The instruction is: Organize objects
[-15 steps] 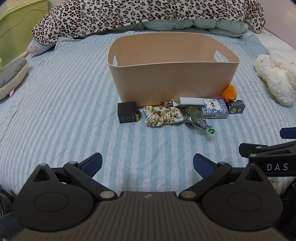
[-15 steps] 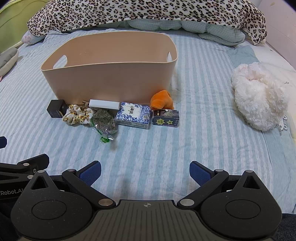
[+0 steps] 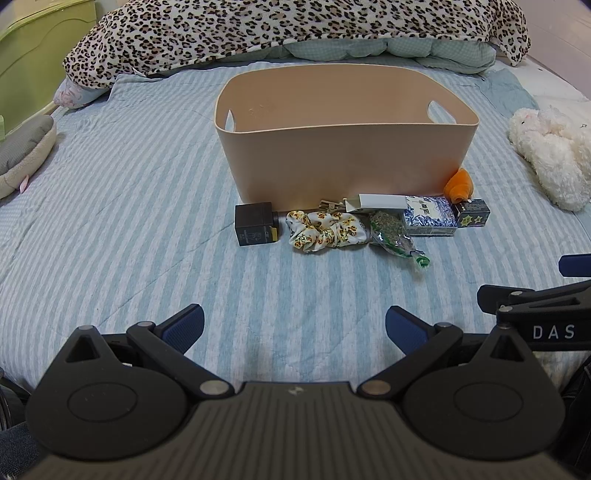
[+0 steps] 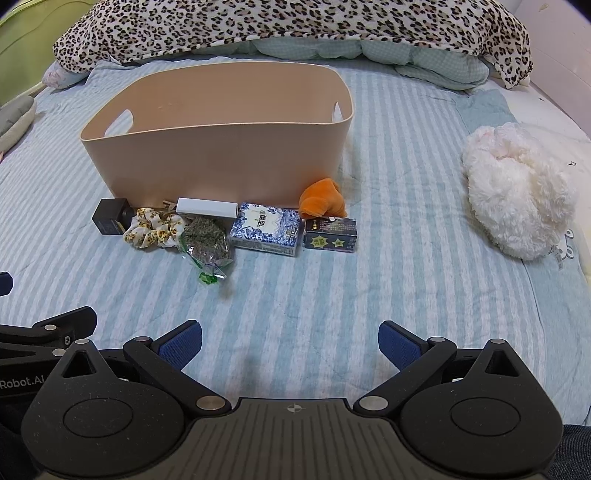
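Striped blue-and-white bedding is serving as the work surface, with a leopard-print blanket bunched along its far edge. A beige storage bin, with cut-out handles at both ends, is standing upright near the middle of the bed; as far as its interior shows, it is holding nothing.

The items to be organized are lying in a row just in front of the bin's near wall, several touching one another. From the person's left: a black box, a floral scrunchie, a clear packet of dried green leaves, a white carton behind it, a blue-and-white patterned box, a dark box with yellow stars, and an orange plush toy against the bin. A white plush toy is lying well apart on the person's right.

The left gripper and right gripper are both hovering low over the bedding, well short of the row, each with its jaws spread wide and gripping nothing.

The step in hand appears to be the first approach. For a clean pick, each gripper should probably take an end item, where there is clearance. The soft bedding is likely to give under pressure, so the fingers should straddle a box's narrow faces rather than press down.
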`<act>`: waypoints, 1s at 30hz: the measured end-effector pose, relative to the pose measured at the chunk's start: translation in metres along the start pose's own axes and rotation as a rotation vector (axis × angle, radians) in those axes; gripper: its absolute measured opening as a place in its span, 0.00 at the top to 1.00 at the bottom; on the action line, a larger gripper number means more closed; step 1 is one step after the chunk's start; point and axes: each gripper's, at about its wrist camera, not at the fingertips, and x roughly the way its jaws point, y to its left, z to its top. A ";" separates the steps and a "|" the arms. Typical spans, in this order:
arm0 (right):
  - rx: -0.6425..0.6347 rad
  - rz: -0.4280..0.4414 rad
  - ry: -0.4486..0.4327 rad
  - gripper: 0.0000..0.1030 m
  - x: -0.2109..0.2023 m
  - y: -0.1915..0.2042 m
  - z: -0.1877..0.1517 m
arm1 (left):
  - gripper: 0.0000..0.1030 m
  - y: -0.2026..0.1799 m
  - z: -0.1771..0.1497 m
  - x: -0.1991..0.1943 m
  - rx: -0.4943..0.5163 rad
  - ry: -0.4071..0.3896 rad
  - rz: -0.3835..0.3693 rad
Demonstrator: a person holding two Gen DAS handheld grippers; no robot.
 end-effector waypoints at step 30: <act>0.011 0.000 0.001 0.00 0.000 -0.003 0.003 | 0.00 -0.001 0.002 0.001 -0.006 0.006 0.000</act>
